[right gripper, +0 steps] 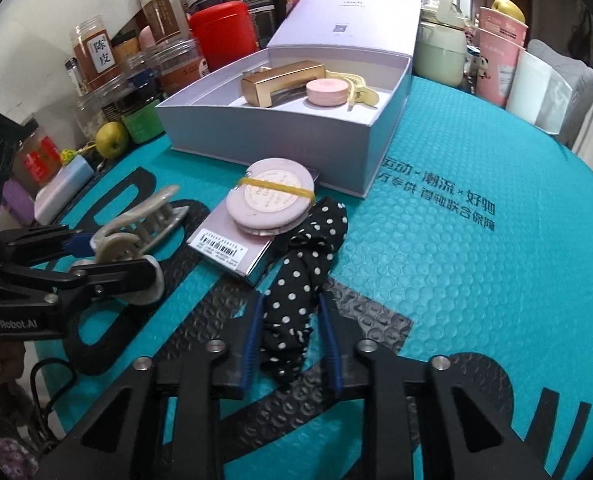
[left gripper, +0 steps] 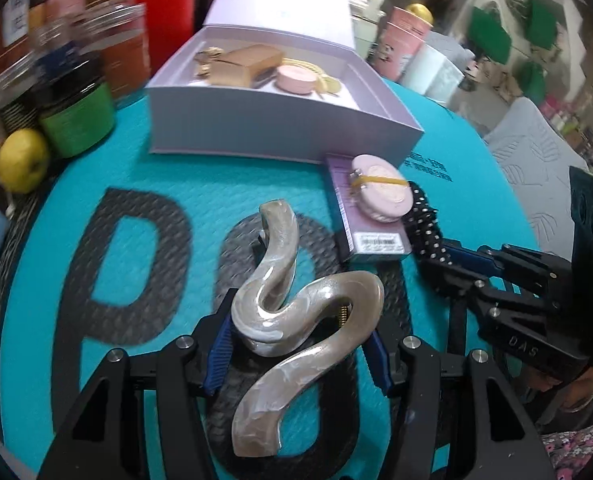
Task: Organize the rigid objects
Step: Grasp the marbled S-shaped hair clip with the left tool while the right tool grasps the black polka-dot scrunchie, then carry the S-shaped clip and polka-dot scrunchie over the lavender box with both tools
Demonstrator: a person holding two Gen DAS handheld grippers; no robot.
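1. We're clamping the left gripper [left gripper: 296,344] on the pearly wavy hair claw [left gripper: 296,300], lifting it just off the teal mat [left gripper: 136,184].
2. Our right gripper [right gripper: 292,340] is closing around the polka-dot scrunchie [right gripper: 308,256], though we can't tell if it's fully pinched.
3. Both probably belong in the open lavender box [right gripper: 280,136], just behind.

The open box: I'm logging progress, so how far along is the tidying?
Done: the open box holds a gold case, a pink compact and a yellow clip. In hand: left tool grips the pearl claw clip; right tool grips the polka-dot scrunchie. Left: banded compact on lilac carton.
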